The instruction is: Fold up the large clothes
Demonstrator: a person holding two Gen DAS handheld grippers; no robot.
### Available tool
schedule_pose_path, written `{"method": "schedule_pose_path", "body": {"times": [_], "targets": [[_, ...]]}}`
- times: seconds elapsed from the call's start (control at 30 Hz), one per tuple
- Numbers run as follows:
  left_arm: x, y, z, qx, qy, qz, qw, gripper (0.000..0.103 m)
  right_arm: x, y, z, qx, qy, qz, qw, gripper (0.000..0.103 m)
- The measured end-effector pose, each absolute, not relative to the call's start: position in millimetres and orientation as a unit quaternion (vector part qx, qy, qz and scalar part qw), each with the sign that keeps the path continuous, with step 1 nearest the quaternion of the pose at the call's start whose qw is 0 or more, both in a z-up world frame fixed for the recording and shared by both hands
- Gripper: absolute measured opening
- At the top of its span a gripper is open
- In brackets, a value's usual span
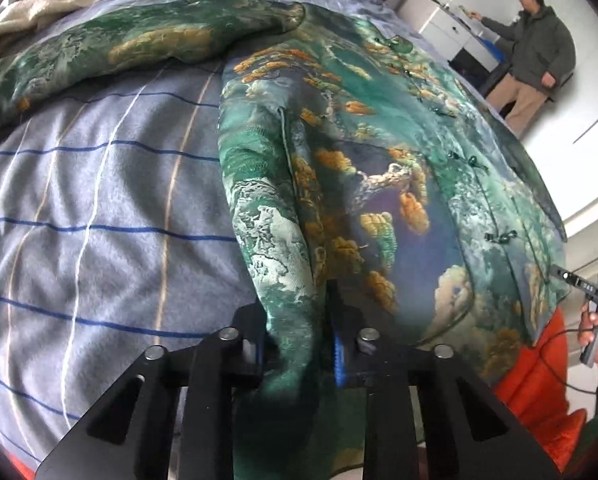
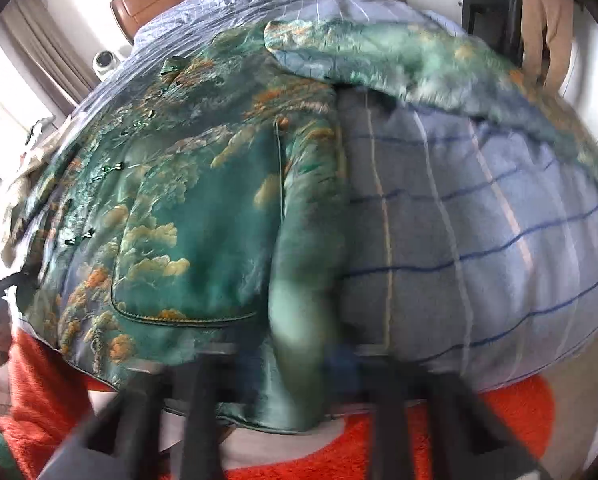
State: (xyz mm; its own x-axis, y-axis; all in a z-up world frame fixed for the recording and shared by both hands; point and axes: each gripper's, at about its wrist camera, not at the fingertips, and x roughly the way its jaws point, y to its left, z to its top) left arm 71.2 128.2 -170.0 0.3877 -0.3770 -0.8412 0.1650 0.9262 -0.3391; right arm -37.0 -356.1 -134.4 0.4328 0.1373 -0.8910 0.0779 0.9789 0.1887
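Observation:
A large green patterned jacket (image 1: 359,168) with orange and cream clouds lies face up on a blue checked bed cover (image 1: 99,200). Its sleeves spread to the sides near the collar. My left gripper (image 1: 295,344) is shut on the jacket's left side edge near the hem. In the right wrist view the jacket (image 2: 187,208) fills the left half, and my right gripper (image 2: 299,364) is shut on its right side edge near the hem. That view is blurred by motion. The right gripper also shows in the left wrist view (image 1: 597,280).
The bed cover (image 2: 479,220) lies over the whole bed, with a wooden headboard (image 2: 147,4) at the far end. A red rug (image 2: 499,432) lies on the floor at the near bed edge. A person (image 1: 535,56) stands by white cabinets beyond the bed.

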Motion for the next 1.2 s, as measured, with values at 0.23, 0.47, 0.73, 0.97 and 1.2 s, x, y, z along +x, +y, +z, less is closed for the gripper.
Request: {"method": "schedule_pose_path", "body": {"times": [0.23, 0.47, 0.73, 0.97, 1.2], "targets": [[41, 113, -162, -0.070, 0.524, -0.174, 0.831, 0.017, -52, -357, -112, 0.078, 0.529, 0.009, 0.845, 0.015], [39, 126, -155, -0.073, 0.504, -0.127, 0.851, 0.061, -47, -347, -126, 0.037, 0.528, -0.040, 0.847, 0.036], [22, 125, -87, -0.063, 0.415, -0.091, 0.903, 0.094, -61, -350, -71, 0.041, 0.437, -0.087, 0.894, 0.062], [28, 97, -56, -0.059, 0.358, -0.065, 0.929, 0.101, -46, -305, -36, 0.012, 0.394, -0.060, 0.917, 0.071], [23, 78, -44, -0.071, 0.326, -0.044, 0.942, 0.102, -45, -266, -23, -0.012, 0.380, -0.036, 0.924, 0.079]]}}
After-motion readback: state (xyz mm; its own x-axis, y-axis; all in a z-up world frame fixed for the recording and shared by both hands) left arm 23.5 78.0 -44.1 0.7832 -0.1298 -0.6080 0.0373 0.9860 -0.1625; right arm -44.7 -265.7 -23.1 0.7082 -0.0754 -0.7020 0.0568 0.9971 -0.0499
